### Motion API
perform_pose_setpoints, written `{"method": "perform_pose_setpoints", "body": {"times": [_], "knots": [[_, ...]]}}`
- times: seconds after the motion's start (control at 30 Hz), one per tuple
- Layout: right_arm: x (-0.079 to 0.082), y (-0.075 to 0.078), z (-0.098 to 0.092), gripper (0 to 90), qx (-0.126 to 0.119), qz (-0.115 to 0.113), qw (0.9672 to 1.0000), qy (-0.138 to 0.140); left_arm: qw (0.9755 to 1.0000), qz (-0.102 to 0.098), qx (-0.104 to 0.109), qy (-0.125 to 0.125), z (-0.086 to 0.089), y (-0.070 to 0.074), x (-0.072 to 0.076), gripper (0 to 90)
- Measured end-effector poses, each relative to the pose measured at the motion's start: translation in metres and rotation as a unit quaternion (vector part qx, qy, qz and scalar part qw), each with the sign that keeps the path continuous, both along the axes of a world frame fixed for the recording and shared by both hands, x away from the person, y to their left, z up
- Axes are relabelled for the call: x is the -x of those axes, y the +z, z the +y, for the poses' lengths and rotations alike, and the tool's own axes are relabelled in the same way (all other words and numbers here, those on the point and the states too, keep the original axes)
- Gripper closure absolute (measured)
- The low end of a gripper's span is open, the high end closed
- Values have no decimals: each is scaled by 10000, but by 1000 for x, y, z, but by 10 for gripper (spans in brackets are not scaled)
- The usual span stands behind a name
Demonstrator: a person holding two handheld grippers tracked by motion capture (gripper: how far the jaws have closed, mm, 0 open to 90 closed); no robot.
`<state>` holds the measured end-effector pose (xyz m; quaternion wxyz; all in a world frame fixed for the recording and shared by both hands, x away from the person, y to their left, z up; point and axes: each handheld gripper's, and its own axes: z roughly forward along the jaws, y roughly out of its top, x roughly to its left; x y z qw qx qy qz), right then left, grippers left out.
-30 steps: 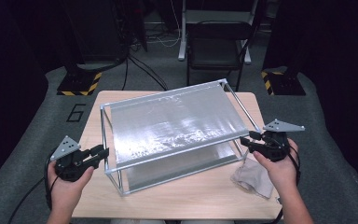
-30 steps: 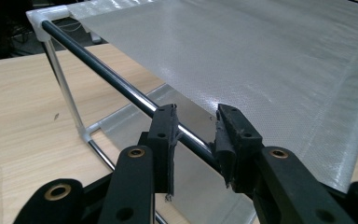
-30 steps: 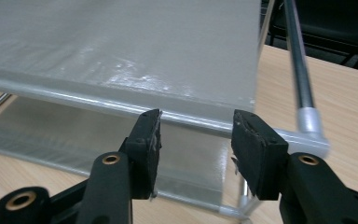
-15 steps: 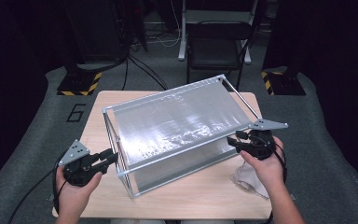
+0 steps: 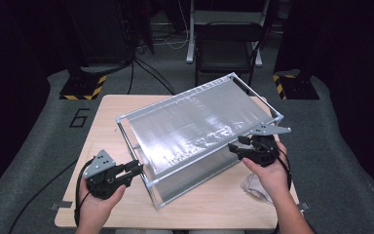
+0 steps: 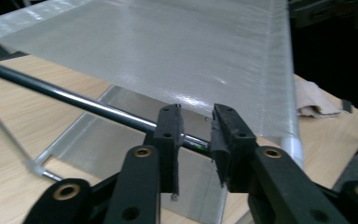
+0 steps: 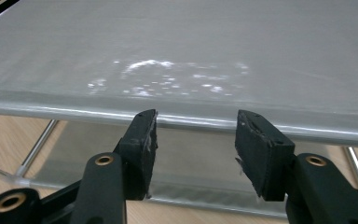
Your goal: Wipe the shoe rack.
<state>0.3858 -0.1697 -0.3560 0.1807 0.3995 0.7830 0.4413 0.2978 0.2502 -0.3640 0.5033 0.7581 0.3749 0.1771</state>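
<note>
1. Centrally, the rack (image 5: 199, 131) stands skewed on the desk (image 5: 107, 109).
2. Left tool (image 5: 135, 170), its jaws just closing, straddles the rack's dark rod (image 6: 88, 105) with a narrow gap.
3. Right tool (image 5: 234, 147), jaws just widening, gapes at the rack's edge, gripping nothing.
4. Cloth (image 5: 255, 187) lies near.

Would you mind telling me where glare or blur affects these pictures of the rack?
High view: white glare speckles the rack's top sheet, and the room beyond the table is nearly black. Left gripper view: a soft sheen on the sheet; the far cloth is slightly blurred. Right gripper view: bright glare spots on the sheet above the right gripper, whose jaws look sharp.
</note>
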Motion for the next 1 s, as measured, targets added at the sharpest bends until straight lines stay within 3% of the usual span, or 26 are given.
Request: {"method": "perform_pose_setpoints", "body": {"times": [0.17,0.47,0.5,0.6,0.67,0.77,1.0], "knots": [[-1,0,7,480,27,-16,9999,99,10000,11,2,-97,-8,0,-2,737],[-2,8,25,448,51,-138,9997,187,9994,134,202,-250,-15,-2,-5,737],[-2,8,29,445,74,-117,9997,195,9993,132,175,-311,-16,-2,-6,737],[-5,8,39,435,159,-140,9993,303,9989,261,-198,-338,-24,-7,-8,732],[-5,6,43,423,201,-121,9992,329,9990,175,-240,-334,-25,-11,-8,712],[-5,4,47,418,181,-114,9992,350,9996,101,-118,-251,-20,-11,-9,649],[-4,3,45,424,157,-70,9991,388,10000,-36,-68,-1,-3,-2,-12,573]]}}
